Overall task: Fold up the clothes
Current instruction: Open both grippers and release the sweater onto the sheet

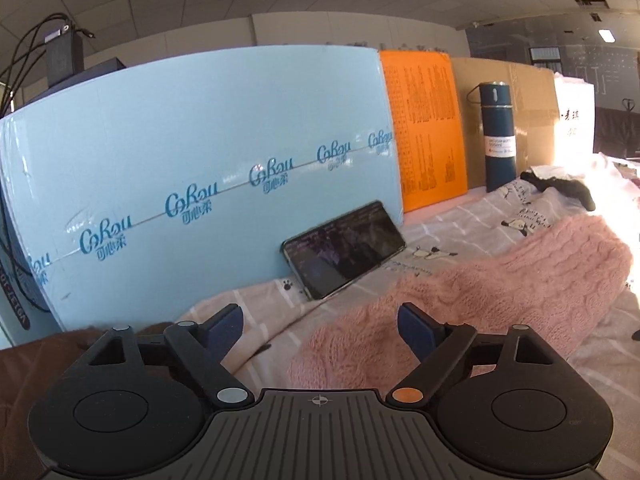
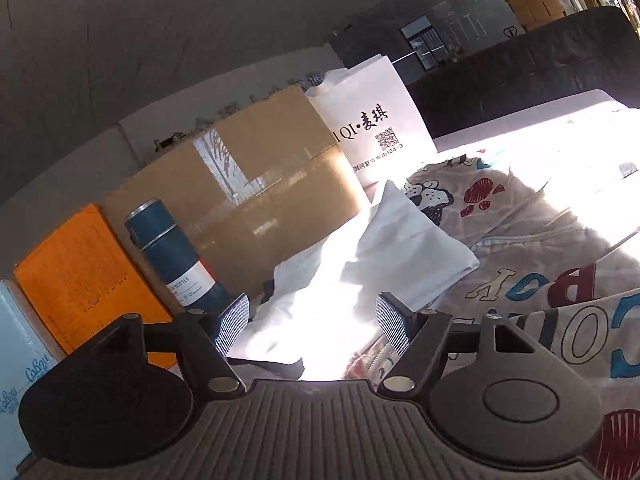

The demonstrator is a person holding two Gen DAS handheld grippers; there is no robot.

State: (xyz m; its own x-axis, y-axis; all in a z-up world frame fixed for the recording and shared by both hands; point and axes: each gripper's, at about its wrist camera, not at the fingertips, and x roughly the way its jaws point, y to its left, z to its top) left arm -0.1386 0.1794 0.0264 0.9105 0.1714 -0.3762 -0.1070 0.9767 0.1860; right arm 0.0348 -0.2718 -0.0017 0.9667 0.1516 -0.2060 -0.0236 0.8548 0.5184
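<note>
**Two wrist views, both grippers empty**

L wrist: we see left gripper spread wide over pink knit sweater; phone only here.
R wrist: right gripper wide, w/ white garment ahead; printed sheet beside.

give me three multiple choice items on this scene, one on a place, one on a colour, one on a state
1. What does the phone lean against?
A. the light blue box
B. the orange board
C. the bottle

2. What colour is the knitted sweater?
A. green
B. pink
C. black

3. How is the left gripper?
A. shut on the sweater
B. shut on the phone
C. open, holding nothing

Answers:
1 A: the phone is propped on its long edge against the light blue box, well left of the orange board and the bottle.
2 B: the cable knit is pink.
3 C: its pads stand wide apart, with the sweater lying beyond them on the bedsheet.
</note>
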